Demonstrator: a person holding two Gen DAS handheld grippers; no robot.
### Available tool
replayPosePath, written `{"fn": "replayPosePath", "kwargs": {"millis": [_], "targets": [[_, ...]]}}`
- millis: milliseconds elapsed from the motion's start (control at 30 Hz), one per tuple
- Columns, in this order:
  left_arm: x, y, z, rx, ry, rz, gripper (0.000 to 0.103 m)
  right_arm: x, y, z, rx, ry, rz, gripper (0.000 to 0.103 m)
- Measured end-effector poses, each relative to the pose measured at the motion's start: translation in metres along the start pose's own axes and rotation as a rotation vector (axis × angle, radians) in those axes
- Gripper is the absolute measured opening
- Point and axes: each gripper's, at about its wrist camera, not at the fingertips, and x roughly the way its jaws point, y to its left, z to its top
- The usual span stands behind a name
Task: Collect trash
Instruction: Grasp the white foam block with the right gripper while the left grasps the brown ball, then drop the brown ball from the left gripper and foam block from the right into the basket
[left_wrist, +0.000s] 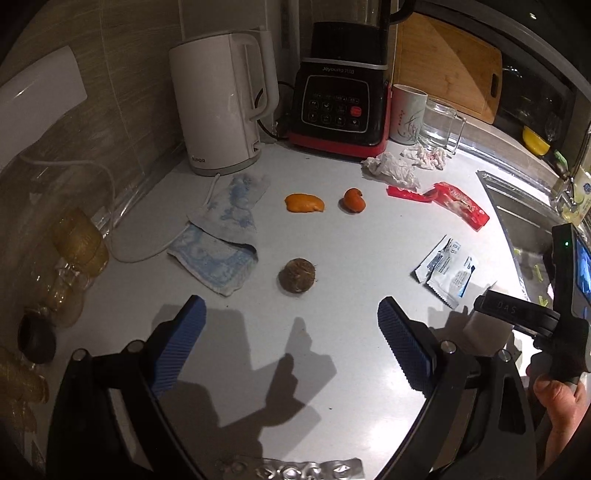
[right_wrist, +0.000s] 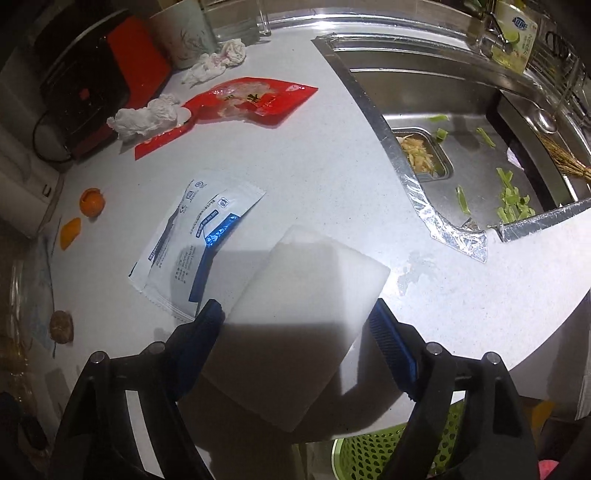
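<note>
Right claw (right_wrist: 297, 314) angled down, gripping white block (right_wrist: 295, 317) | left claw (left_wrist: 291, 343) wide, empty

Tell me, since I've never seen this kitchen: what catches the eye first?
A white block fills the right gripper, its pads against both sides, above the counter edge and a green basket. Behind it, rubbish litters the counter: a red wrapper, crumpled tissues and orange peel. The left gripper hangs open and empty.
</note>
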Motion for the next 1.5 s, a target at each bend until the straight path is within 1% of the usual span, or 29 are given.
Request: {"fn": "replayPosePath", "kwargs": {"millis": [100,200,267,367,500,700,833,933,1000,1100,1133,1200,1233,1267,1333,1500], "targets": [[0.010,0.007,-0.001,0.013,0.002,-0.012,0.090,0.001,0.003,0.000,-0.040,-0.018,-0.007,0.078],[0.025,0.004,0.000,0.025,0.020,-0.034,0.090,0.000,0.001,0.001,-0.070,-0.024,0.018,0.075],[0.034,-0.002,0.002,0.052,0.028,-0.053,0.090,0.000,0.000,0.002,-0.087,-0.026,0.032,0.073],[0.048,-0.006,0.007,0.075,0.047,-0.055,0.090,0.000,-0.001,0.002,-0.102,-0.032,0.049,0.073],[0.064,-0.004,0.011,0.047,0.089,-0.087,0.090,-0.001,-0.001,0.002,-0.114,-0.034,0.081,0.073],[0.089,-0.010,0.007,0.061,0.147,-0.079,0.088,-0.007,0.001,0.003,-0.150,-0.052,0.118,0.073],[0.096,-0.005,0.006,0.029,0.170,-0.102,0.087,-0.022,0.005,0.002,-0.213,-0.093,0.145,0.073],[0.097,-0.002,0.007,0.016,0.167,-0.125,0.087,-0.039,0.007,-0.001,-0.274,-0.133,0.165,0.073],[0.100,-0.004,0.009,0.019,0.167,-0.125,0.086,-0.049,0.007,-0.003,-0.320,-0.165,0.169,0.073],[0.106,-0.004,0.013,0.010,0.176,-0.118,0.080,-0.063,0.005,-0.006,-0.375,-0.200,0.172,0.073],[0.110,-0.004,0.015,0.002,0.185,-0.117,0.076,-0.067,0.004,-0.007,-0.388,-0.209,0.173,0.073],[0.115,-0.005,0.016,-0.011,0.205,-0.111,0.064,-0.073,0.001,-0.008,-0.409,-0.225,0.173,0.073],[0.118,-0.005,0.017,-0.014,0.216,-0.106,0.052,-0.076,0.000,-0.008,-0.417,-0.235,0.173,0.073],[0.121,-0.006,0.016,-0.018,0.228,-0.102,0.042,-0.079,-0.001,-0.007,-0.422,-0.243,0.174,0.073],[0.123,-0.006,0.016,-0.022,0.237,-0.087,0.032,-0.083,-0.005,-0.007,-0.427,-0.254,0.179,0.073],[0.118,-0.008,0.015,-0.020,0.218,-0.078,0.032,-0.089,-0.012,-0.007,-0.432,-0.264,0.203,0.073]]}}
